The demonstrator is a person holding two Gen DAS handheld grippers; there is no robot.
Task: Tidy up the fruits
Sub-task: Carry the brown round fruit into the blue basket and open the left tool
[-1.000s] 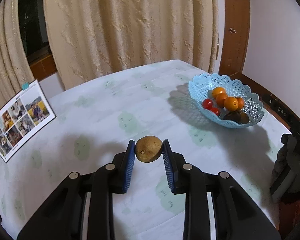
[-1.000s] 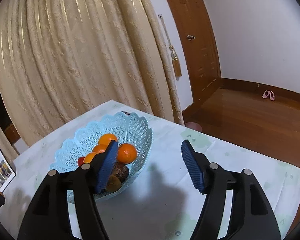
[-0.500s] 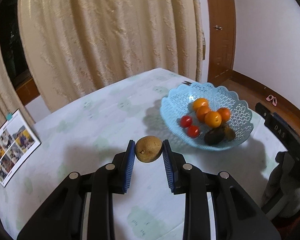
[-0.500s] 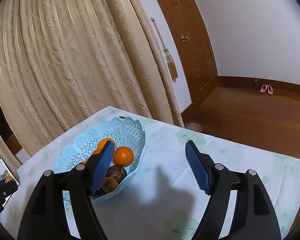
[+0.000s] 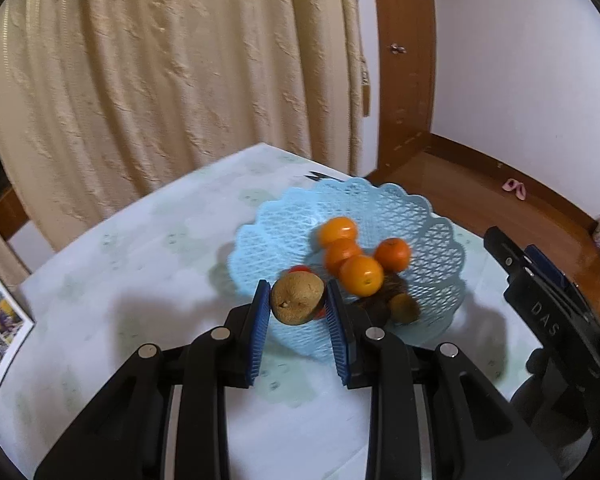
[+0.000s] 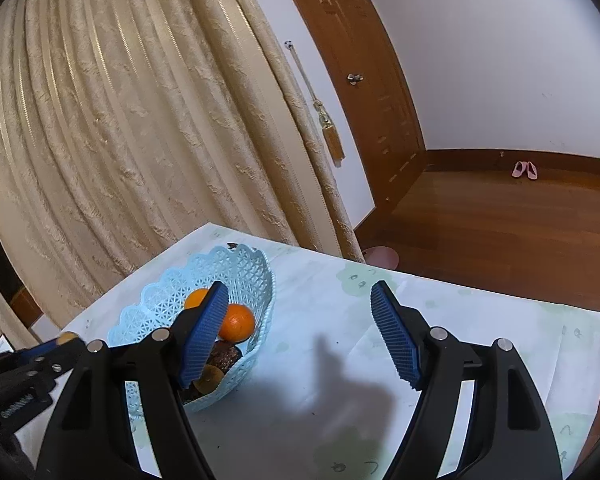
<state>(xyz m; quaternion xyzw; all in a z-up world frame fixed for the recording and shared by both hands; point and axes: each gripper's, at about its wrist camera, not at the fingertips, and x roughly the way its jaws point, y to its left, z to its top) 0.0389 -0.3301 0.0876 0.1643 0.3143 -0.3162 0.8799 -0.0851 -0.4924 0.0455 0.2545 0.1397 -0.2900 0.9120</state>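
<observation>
My left gripper [image 5: 298,304] is shut on a brown kiwi [image 5: 297,297] and holds it above the near rim of a light blue lattice basket [image 5: 432,220]. The basket holds several oranges [image 5: 360,275], a red tomato [image 5: 300,269], a dark fruit and another kiwi [image 5: 404,307]. My right gripper [image 6: 296,332] is open and empty, above the table to the right of the basket [image 6: 256,276]; it also shows at the right edge of the left wrist view [image 5: 540,292]. The left gripper's tip with the kiwi [image 6: 66,338] shows at the left of the right wrist view.
The table [image 5: 148,248] has a pale floral cloth. A photo sheet [image 5: 0,320] lies at its left edge. Beige curtains [image 5: 180,80] hang behind, a wooden door [image 6: 360,60] and wood floor to the right. The table edge [image 6: 500,292] is near the right gripper.
My left gripper has carried the kiwi to the right and forward, from over the bare cloth to the basket's near rim. The right gripper has drawn back slightly, still open.
</observation>
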